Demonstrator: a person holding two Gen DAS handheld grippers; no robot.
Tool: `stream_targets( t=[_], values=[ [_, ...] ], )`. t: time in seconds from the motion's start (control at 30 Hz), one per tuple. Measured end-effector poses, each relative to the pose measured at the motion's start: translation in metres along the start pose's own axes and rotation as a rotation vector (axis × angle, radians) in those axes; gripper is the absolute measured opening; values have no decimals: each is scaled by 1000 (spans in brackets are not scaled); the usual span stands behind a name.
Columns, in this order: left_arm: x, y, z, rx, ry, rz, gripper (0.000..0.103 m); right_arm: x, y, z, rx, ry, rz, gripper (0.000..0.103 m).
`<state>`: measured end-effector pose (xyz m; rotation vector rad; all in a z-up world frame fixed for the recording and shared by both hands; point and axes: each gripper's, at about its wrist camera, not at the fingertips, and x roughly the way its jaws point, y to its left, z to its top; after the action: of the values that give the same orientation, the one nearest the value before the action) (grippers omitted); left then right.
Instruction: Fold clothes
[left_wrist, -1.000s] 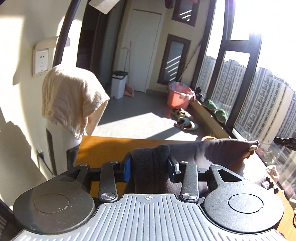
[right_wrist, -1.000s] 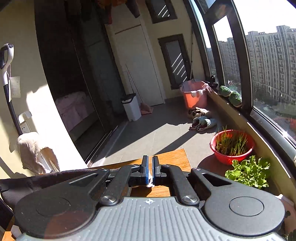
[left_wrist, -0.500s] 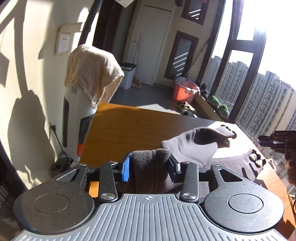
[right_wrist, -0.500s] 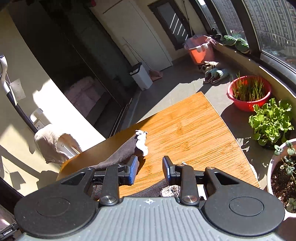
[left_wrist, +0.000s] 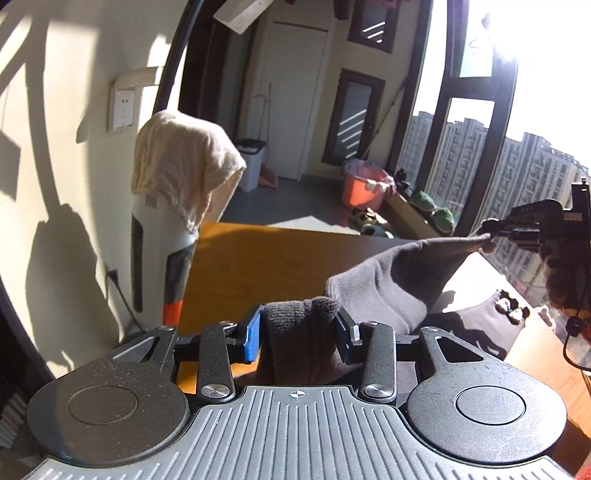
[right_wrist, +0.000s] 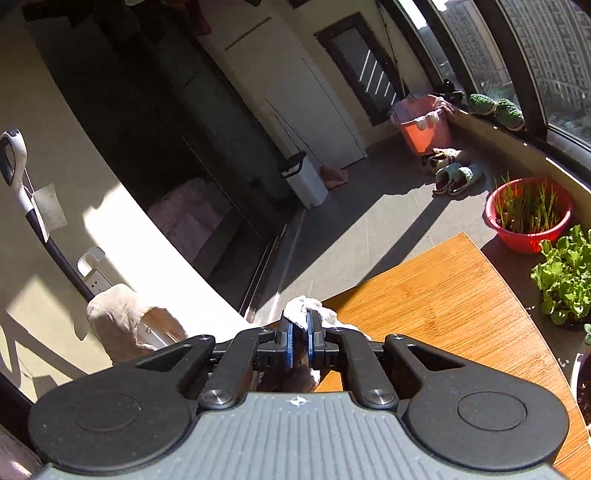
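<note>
Jaws of my left gripper (left_wrist: 298, 334) stand partly apart, blue pads pressed on a bunched end of a dark grey sock (left_wrist: 384, 291) that fills the gap between them. I hold it low, just above the near edge of the wooden tabletop (left_wrist: 255, 266), pointing along the room. My right gripper (right_wrist: 299, 341) has its jaws nearly closed, pinching the sock's pale tip (right_wrist: 303, 306); from the left wrist view that gripper (left_wrist: 496, 232) shows off to the right, raised higher than the left, with my hand (left_wrist: 565, 284) behind it in shadow.

The sock hangs stretched between the two grips, clear of the tabletop, rising from left to right. Its knit is ribbed at the cuff end, sunlit on the upper face and dark underneath. Below it, near the right edge of the tabletop, lies a second dark sock (left_wrist: 480, 317) with small pale figures at its end.

Beyond the tabletop's left edge a white vacuum cleaner (left_wrist: 155, 258) stands against the wall, a cream cloth (left_wrist: 177, 173) draped over its top. Farther off are a white bin (left_wrist: 253, 162), an orange bucket (left_wrist: 360, 184) and slippers (right_wrist: 458, 177) on the floor. A red bowl of green shoots (right_wrist: 528, 214) and leafy plants (right_wrist: 565, 277) sit beside the tabletop's far right corner under the window.
</note>
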<state>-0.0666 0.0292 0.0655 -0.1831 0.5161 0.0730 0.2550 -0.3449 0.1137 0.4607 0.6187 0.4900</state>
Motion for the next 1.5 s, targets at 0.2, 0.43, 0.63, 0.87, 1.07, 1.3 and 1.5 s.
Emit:
stream_targets(
  t=[0.2, 0.43, 0.63, 0.87, 1.07, 1.3, 1.5],
  values=[
    [-41, -20, -40, 22, 56, -72, 49, -49, -47, -39, -81, 65, -182, 9],
    [-70, -43, -40, 65, 35, -154, 84, -59, -50, -58, -155, 25, -218, 10],
    [-34, -51, -38, -31, 82, -216, 95, -53, -45, -63, -193, 29, -249, 10],
    [46, -39, -44, -128, 257, -169, 86, -65, -46, -75, -191, 43, -242, 10],
    [87, -16, -18, -41, 236, 4, 92, -71, -38, -98, -212, 73, -202, 14],
    [63, -64, 5, 42, 170, -142, 103, -99, -30, -102, -224, -14, -204, 47],
    [91, -148, -6, 127, 147, -249, 103, -81, -2, -103, -185, 1, 32, 47]
  ],
)
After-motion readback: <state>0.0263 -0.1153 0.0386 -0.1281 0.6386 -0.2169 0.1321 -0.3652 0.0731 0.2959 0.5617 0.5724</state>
